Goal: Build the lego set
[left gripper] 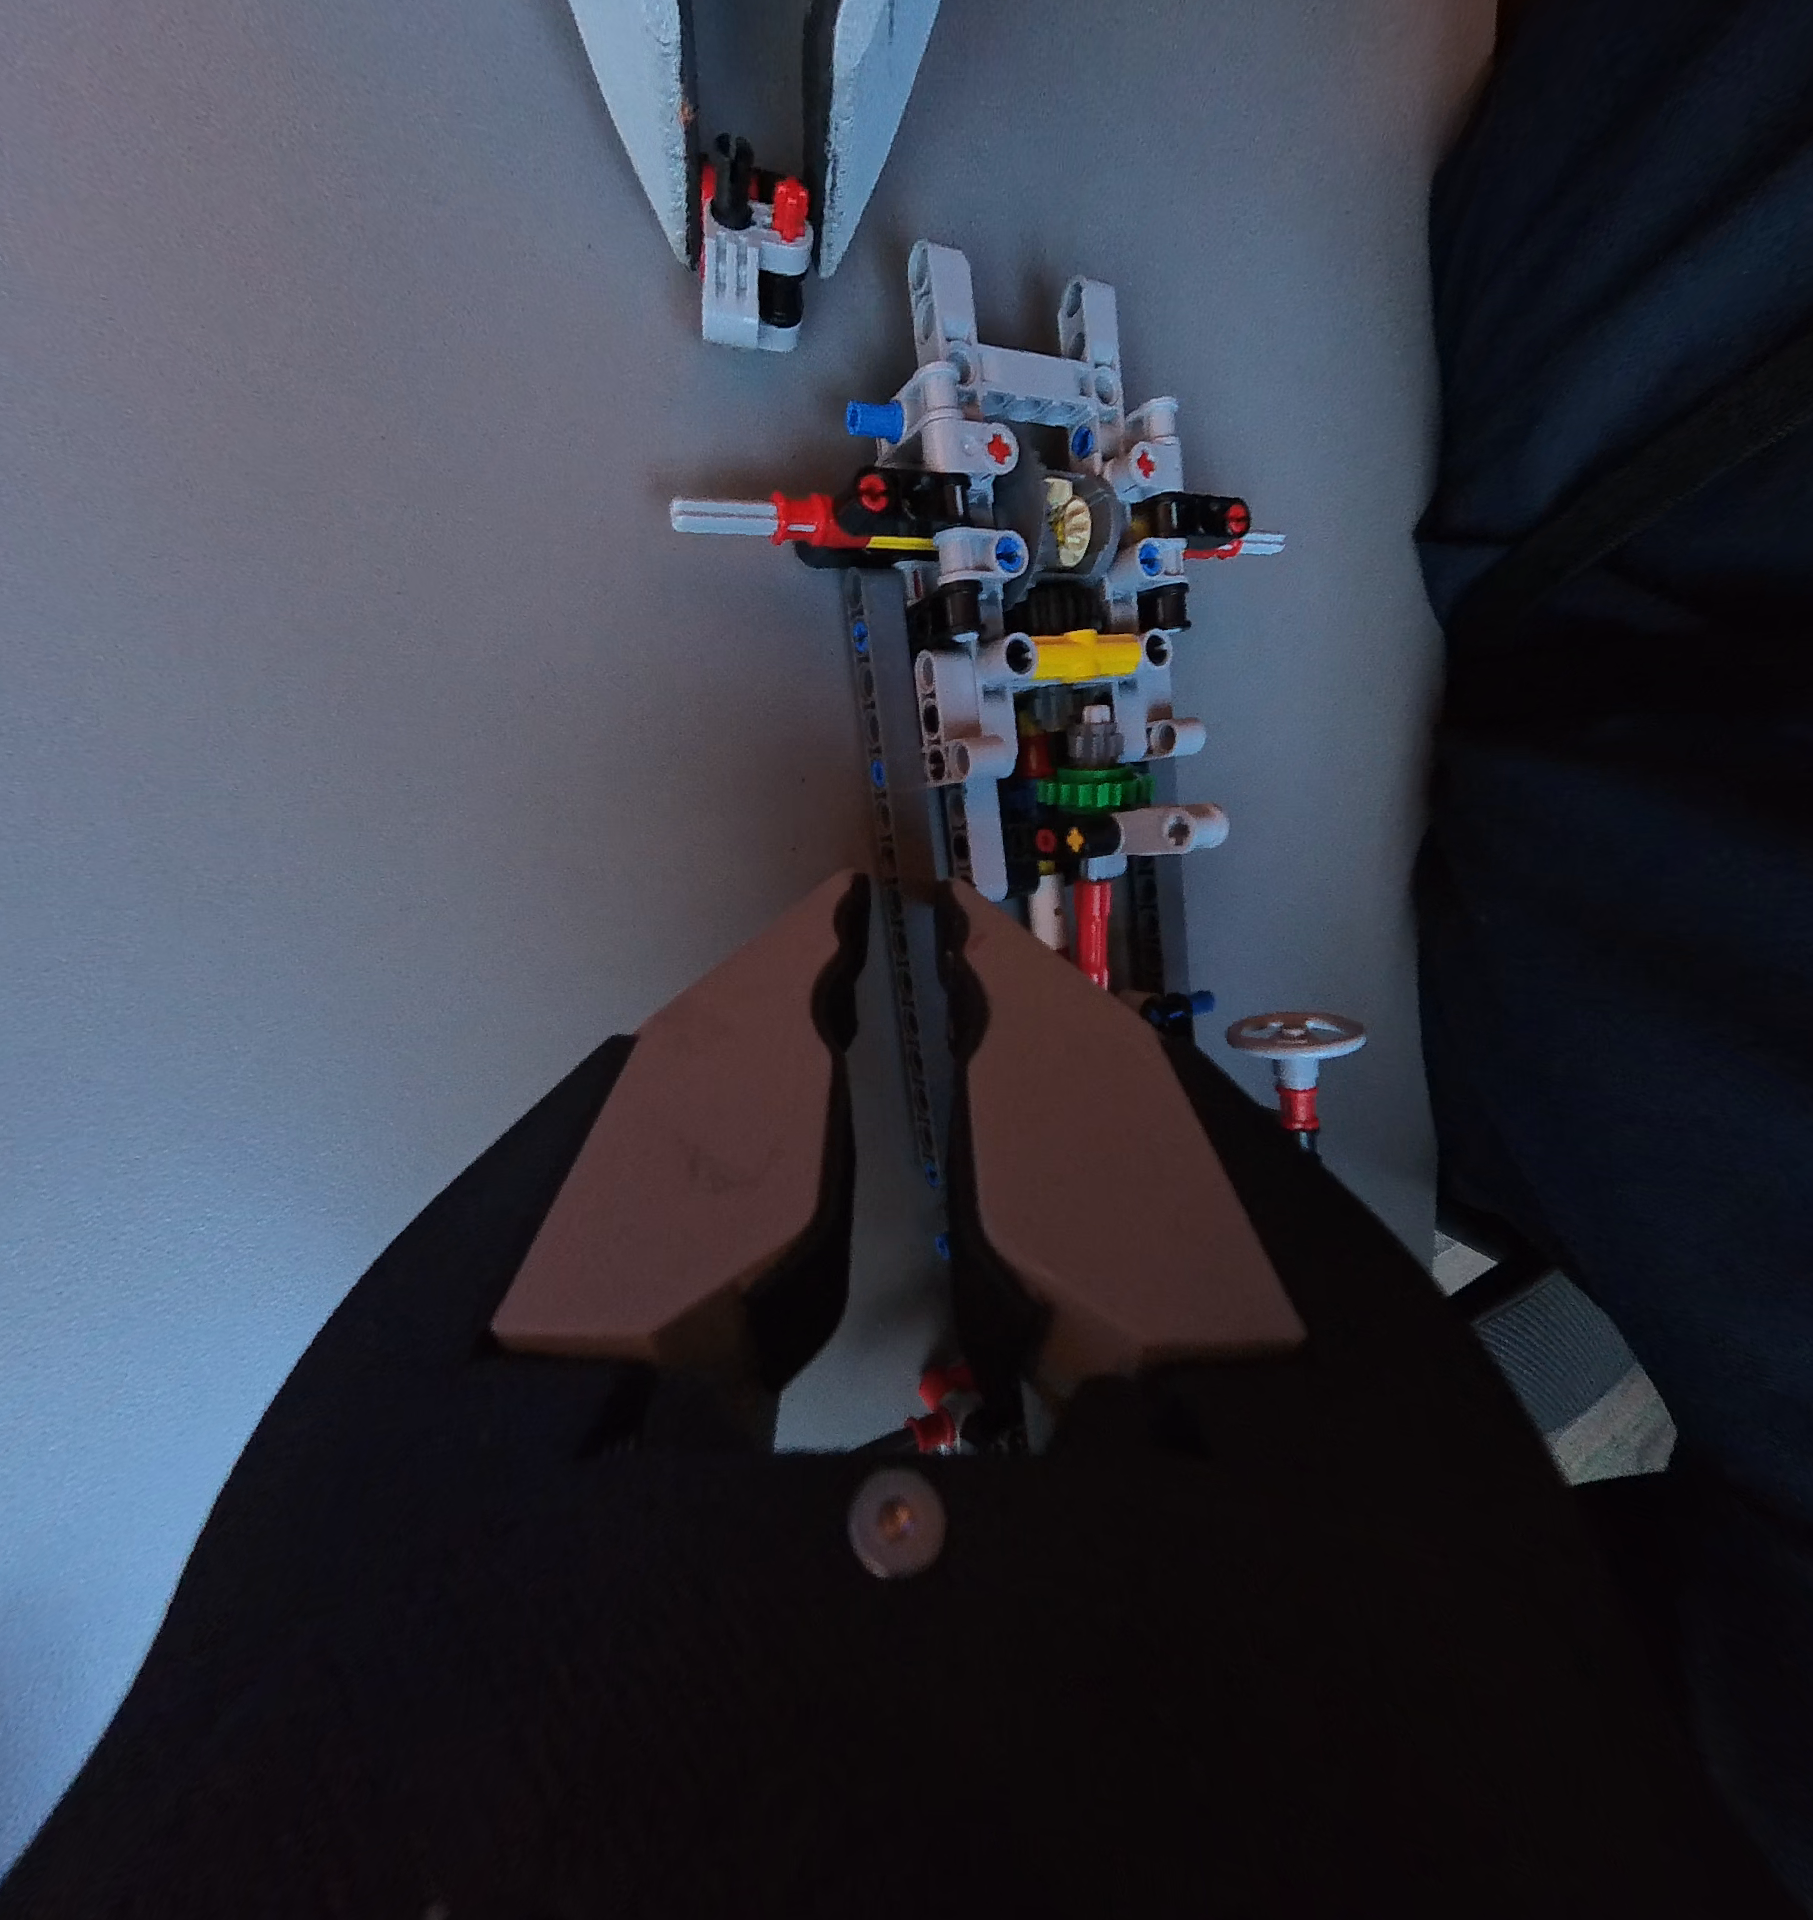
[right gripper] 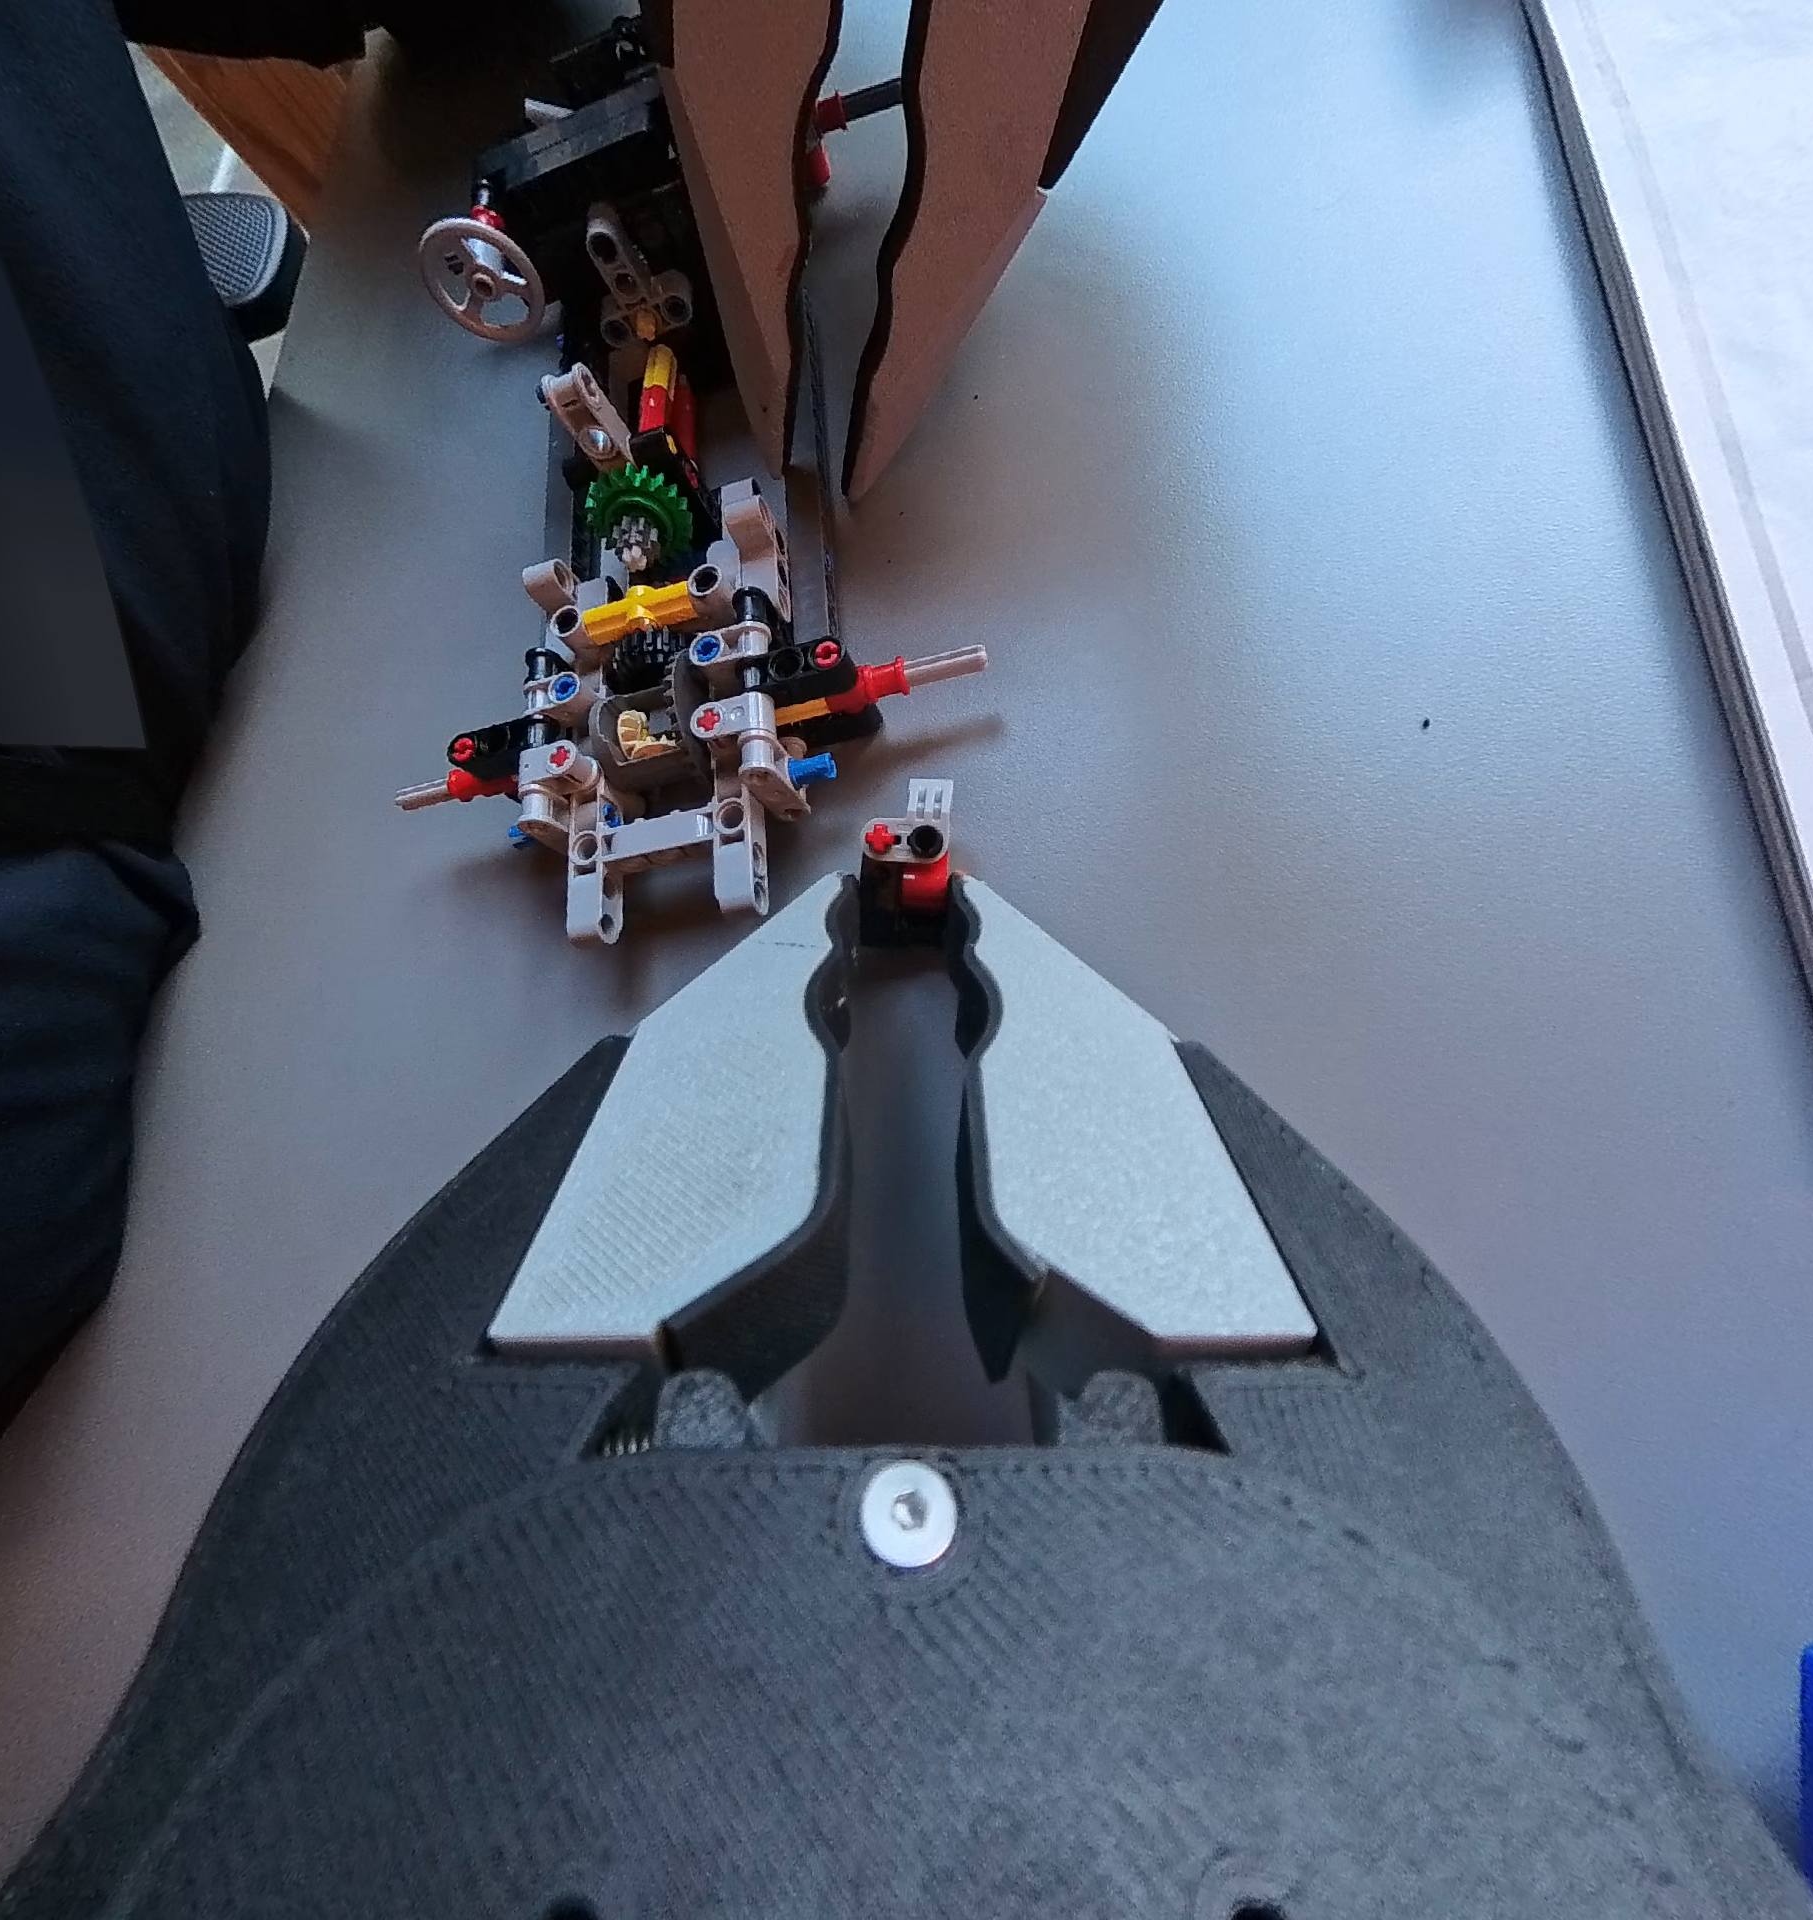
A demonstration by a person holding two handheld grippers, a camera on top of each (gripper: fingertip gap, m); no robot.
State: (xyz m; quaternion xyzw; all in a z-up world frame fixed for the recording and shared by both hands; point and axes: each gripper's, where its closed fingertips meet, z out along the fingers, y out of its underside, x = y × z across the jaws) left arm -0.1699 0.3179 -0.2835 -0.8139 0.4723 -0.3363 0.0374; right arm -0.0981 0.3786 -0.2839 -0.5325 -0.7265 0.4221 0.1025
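Tool on the left [left gripper: 904, 894] clamps the chassis's dark grey side beam [left gripper: 897, 997]; keep that grip firm. Right tool [right gripper: 902, 899] pinches a small grey-red-black connector subassembly [right gripper: 907, 852] just beside the chassis [right gripper: 653, 665] on the bench [right gripper: 1297, 623]; keep it level, I'd judge.

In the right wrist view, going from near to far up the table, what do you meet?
Grey right gripper clamping a small brick piece → big brick model → grey steering wheel; brown left gripper gripping the model's side beam.

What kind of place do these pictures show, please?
Probably a hobby or assembly desk: a plain grey tabletop carries a half-built toy-brick vehicle chassis, and a seated person's dark clothing is beside it.
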